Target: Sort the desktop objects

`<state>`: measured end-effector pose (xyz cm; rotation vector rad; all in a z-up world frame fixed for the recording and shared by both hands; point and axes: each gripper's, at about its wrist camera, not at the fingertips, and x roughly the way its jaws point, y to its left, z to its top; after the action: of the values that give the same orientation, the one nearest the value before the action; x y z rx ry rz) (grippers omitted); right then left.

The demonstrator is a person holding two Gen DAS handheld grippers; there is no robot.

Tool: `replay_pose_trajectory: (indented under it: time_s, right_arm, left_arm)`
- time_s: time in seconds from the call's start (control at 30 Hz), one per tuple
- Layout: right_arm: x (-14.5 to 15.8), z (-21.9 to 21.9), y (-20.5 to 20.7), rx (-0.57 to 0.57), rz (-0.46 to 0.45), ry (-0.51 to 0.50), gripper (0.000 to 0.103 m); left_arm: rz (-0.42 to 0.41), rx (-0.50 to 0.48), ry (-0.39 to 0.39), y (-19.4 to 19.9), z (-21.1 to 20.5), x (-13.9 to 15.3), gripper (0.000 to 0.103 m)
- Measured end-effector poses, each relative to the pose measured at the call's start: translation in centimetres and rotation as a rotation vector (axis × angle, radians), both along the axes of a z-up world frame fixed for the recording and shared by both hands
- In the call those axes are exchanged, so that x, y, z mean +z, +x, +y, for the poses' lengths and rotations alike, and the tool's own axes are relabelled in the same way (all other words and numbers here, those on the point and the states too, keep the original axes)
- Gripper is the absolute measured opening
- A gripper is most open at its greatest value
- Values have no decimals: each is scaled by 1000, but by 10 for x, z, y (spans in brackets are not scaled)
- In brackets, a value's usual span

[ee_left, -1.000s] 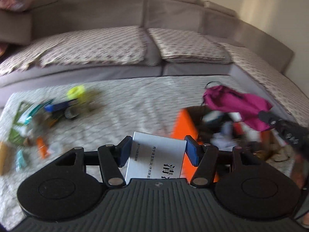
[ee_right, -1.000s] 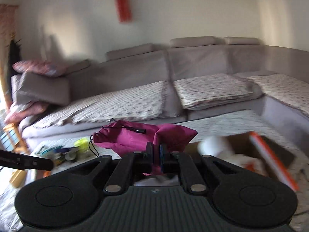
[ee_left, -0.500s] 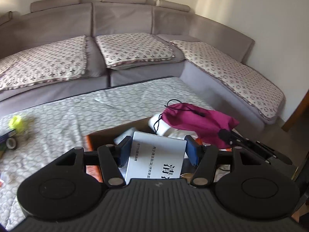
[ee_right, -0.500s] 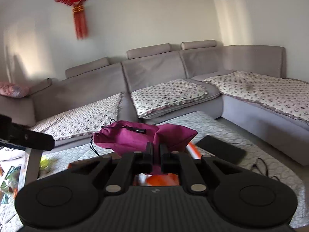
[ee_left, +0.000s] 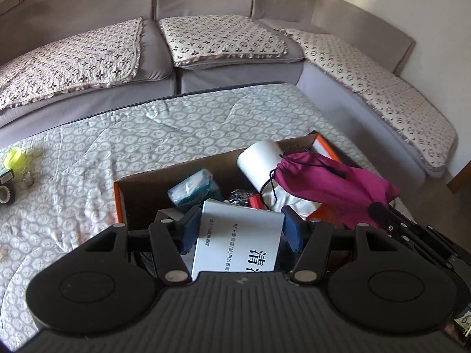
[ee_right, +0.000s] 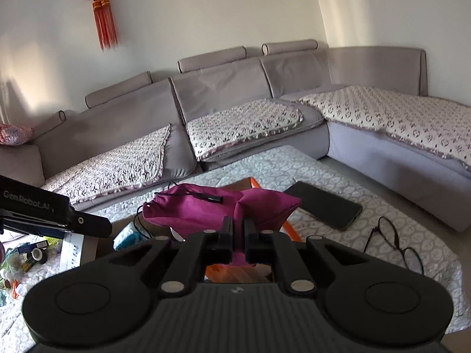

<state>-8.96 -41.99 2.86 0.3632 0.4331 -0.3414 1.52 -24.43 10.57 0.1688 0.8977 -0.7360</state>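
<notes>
My left gripper (ee_left: 240, 229) is shut on a white box (ee_left: 238, 242) with dark printed characters, held above the near side of an open cardboard box (ee_left: 147, 194) with orange edges. Inside the cardboard box lie a white cylinder (ee_left: 259, 161), a teal packet (ee_left: 192, 188) and a small red item (ee_left: 255, 201). My right gripper (ee_right: 238, 236) is shut on a magenta drawstring pouch (ee_right: 206, 206), which hangs over the cardboard box's right part; the pouch (ee_left: 329, 185) also shows in the left wrist view.
A patterned cloth (ee_left: 176, 129) covers the table. A yellow-green item (ee_left: 13, 158) and dark rolls (ee_left: 6, 197) lie at its left edge. A black tablet (ee_right: 326, 203) and glasses (ee_right: 394, 241) rest right of the box. A grey sofa (ee_right: 235, 94) wraps around behind.
Both grippers swung right from the cluttered left side of the table to above the cardboard box and sank toward it, each keeping its grip.
</notes>
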Motion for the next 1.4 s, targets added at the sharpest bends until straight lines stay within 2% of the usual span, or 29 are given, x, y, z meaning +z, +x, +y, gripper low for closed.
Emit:
replay_pose_trajectory:
  time_s: [0.17,0.2,0.23,0.27,0.33,0.37,0.4,0.47,0.57,0.67,0.93,1.4]
  right_arm:
    - [-6,2,11,10,34,20,6]
    - [-7,4,12,14,39,20,10]
    - [-8,6,14,24,47,20,15]
    - [-10,8,14,26,49,20,18]
    - [-12,12,15,33,58,20,54]
    - [-13,13,14,40,53,32,95]
    - [-12,14,11,41,34,43,103]
    - [-6,17,7,49,16,47,103]
    - [2,21,0,34,-19,19,103]
    - [6,23,-3,-2,-32,-3,103]
    - [9,8,-12,-93,-94,51,103]
    - [7,14,-9,-85,-89,52,103]
  left_arm:
    - [8,31,39,-2,-1,-2,58]
    - [9,31,44,-2,-1,-3,58]
    - [4,31,46,-6,1,1,62]
    - [-2,26,52,-7,1,-1,75]
    - [-25,16,54,-15,3,5,93]
    - [-37,14,58,-17,3,6,97]
    - [-46,13,60,-19,4,6,103]
    - [-45,15,61,-19,6,7,103]
    - [2,28,37,-15,12,10,103]
    - [-20,46,38,-15,15,15,103]
    - [-13,58,77,-12,17,10,103]
    - [-62,35,102,-16,22,17,103]
